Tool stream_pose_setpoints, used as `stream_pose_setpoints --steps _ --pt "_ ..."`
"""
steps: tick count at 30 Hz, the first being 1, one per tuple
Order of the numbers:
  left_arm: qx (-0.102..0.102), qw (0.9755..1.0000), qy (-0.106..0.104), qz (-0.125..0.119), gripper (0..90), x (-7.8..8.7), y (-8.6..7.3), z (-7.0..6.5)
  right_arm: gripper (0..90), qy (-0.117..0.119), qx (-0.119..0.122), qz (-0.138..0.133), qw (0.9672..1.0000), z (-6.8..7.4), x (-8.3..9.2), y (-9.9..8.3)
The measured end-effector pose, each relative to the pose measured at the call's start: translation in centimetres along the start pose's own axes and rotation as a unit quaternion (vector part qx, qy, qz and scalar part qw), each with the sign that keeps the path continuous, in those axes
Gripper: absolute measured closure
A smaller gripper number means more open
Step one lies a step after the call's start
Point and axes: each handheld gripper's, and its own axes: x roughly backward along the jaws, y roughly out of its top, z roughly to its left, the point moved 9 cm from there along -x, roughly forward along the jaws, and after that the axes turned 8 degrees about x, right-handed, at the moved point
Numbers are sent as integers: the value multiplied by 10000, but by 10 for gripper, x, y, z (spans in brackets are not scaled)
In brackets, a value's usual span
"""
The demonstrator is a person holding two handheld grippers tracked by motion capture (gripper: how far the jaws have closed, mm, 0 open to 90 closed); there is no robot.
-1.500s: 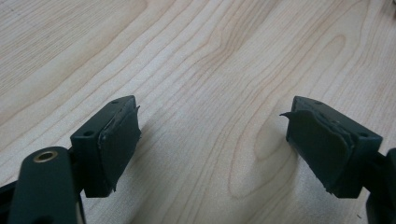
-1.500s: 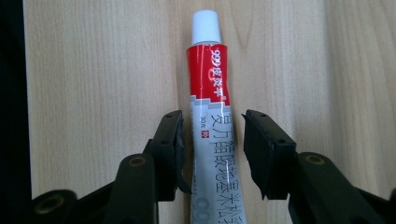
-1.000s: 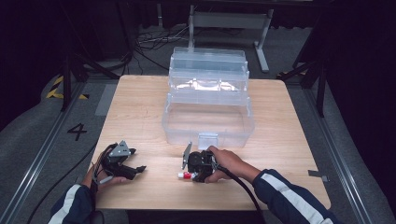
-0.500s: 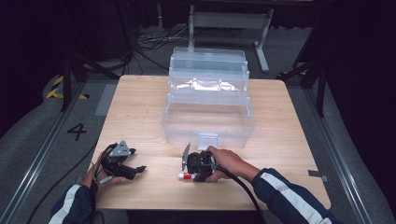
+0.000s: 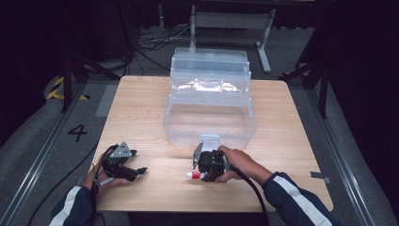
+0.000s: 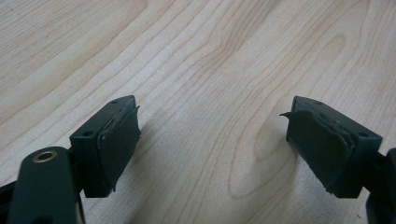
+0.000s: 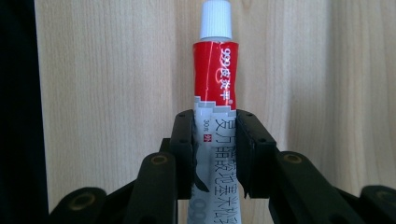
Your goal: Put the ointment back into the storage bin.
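Your right gripper point(image 7: 215, 154) has its two black jaws pressed against the flanks of a soft ointment tube point(image 7: 215, 121); they have just been closing in on it, and in the right gripper view the matte pads now squeeze the tube's grey-and-white lower body, which is printed with dark characters. Above the jaws the tube turns glossy red with white lettering and ends in a ribbed white screw cap point(image 7: 215, 18) pointing away from you along the grain. In the high view that same tube point(image 5: 194, 174) pokes out from the gripper point(image 5: 202, 170) with its red band and white tip toward the table's left edge, lying low over the wood near the front edge, just in front of the clear plastic organiser box point(image 5: 210, 110). The box is a stepped, translucent, three-tier cantilever case, thin-walled and shiny, standing at the middle of the table point(image 5: 141, 108) with its deep, rectangular bottom bin nearest you and the upper trays receding toward the far edge. Your left gripper point(image 5: 134, 170) rests near the front left corner, well apart from the tube, and its jaws stand wide with nothing between them: in the left gripper view the two blocky black fingers point(image 6: 112, 140) show worn rubber pads with frayed, peeling edges, over bare pale wood with flowing oval grain.
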Motion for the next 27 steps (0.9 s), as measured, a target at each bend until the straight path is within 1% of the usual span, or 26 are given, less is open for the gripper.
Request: stream_pose_setpoints --steps 6,9,10,11,13,21,22,25,27 --pt "3 10000 -1 2 177 0 0 0 708 -70 -114 -21 9999 -2 12 -12" --pt "0 10000 1 -1 177 0 0 0 708 -87 -126 -42 9999 -2 15 -14" --pt "2 10000 -1 2 177 0 0 0 708 -108 -152 -11 9998 -2 17 -17" --pt "0 10000 -1 2 177 0 0 0 708 -116 -175 -34 9998 -2 19 -18" --pt "1 10000 -1 2 177 0 0 0 708 -141 -169 -22 9998 -3 23 -21" --pt "1 10000 0 -1 177 0 0 0 708 -233 -268 27 9994 -6 42 -34" --pt "-1 10000 0 0 177 0 0 0 708 -251 -280 -4 9993 -6 44 -35" --pt "1 10000 -3 3 177 0 0 0 708 -316 -332 -31 9989 -9 54 -39" --pt "3 10000 -2 1 177 0 0 0 708 -357 -317 -28 9989 -10 61 -41"
